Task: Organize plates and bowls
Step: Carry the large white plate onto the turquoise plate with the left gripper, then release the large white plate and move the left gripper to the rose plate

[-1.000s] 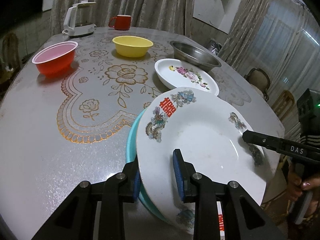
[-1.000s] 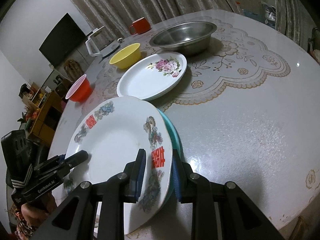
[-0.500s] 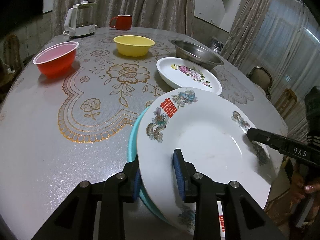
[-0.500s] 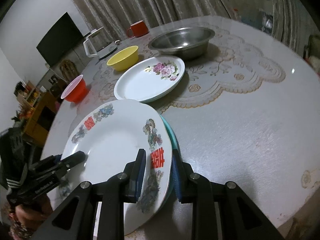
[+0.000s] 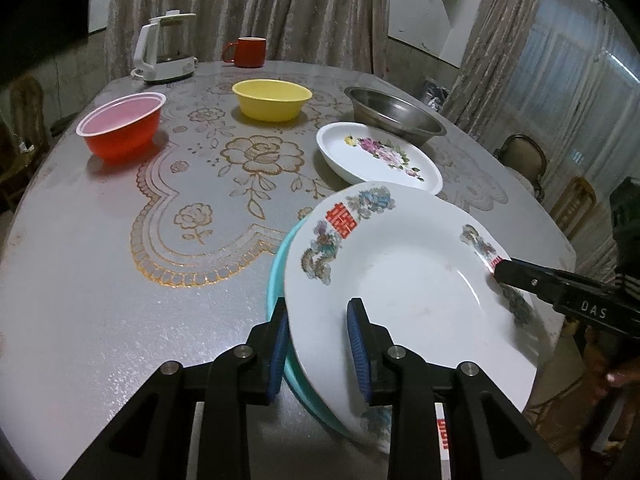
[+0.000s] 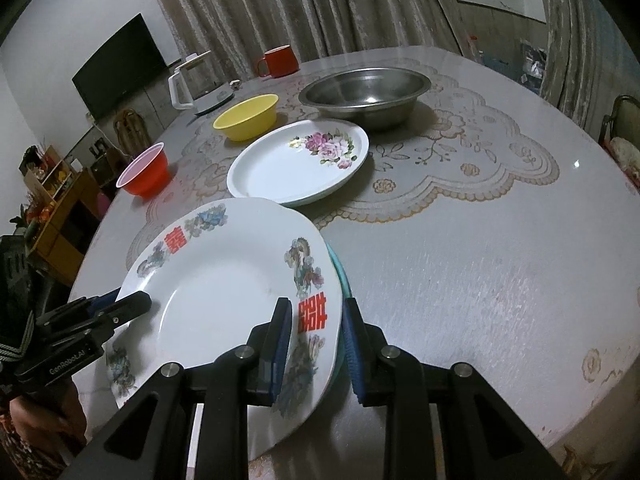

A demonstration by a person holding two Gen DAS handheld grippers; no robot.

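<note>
A: Plates: dragon plate (image 5: 404, 280) stacked on teal plate (image 5: 280, 264) at the table's (image 5: 100, 300) near edge. Left gripper (image 5: 318, 344) and right gripper (image 6: 314, 344) each pinch the pair's rim, on opposite sides.

B: Judgement: lift both ends level and together, so the 2 plates can't slide apart. Floral plate (image 6: 296, 164) lies just beyond.

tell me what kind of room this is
Probably a home dining or living room: a round table with a floral cover, heavy curtains, a wall television, and an electric kettle.
</note>
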